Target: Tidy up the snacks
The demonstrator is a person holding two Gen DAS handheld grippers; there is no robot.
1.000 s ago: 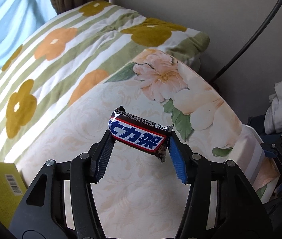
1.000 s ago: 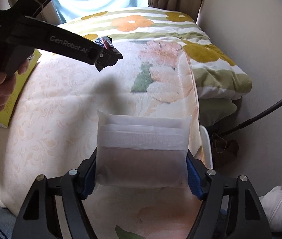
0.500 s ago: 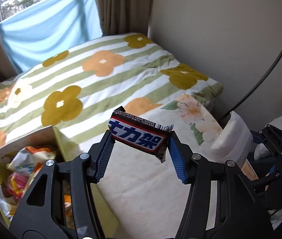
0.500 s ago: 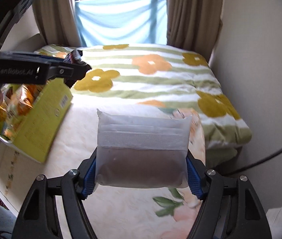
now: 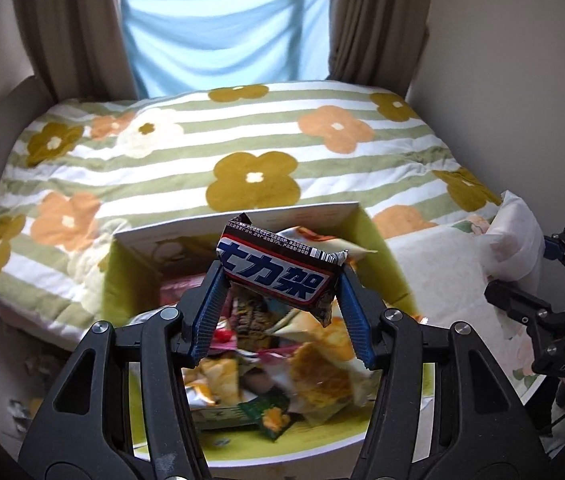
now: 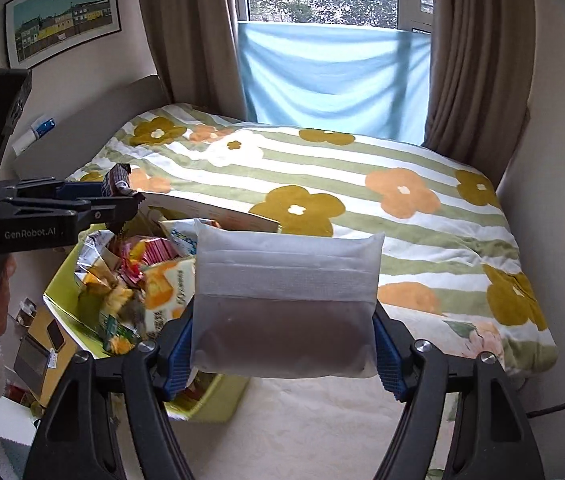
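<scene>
Glossy chocolate bar point(image 5: 278, 276) and frosted pouch point(image 6: 284, 304), both clamped over the bed.
Left hand-held gripper point(image 5: 280, 308) grips the bar above the yellow-green cardboard box point(image 5: 238, 446) of crinkly snacks; right hand-held gripper point(image 6: 284, 354) pinches the pouch just beside that box.

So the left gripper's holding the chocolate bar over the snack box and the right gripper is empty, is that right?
Not quite. The right gripper is not empty: the right wrist view shows it shut on a white frosted pouch. The rest stands: the left gripper holds the chocolate bar over the snack box.
</scene>
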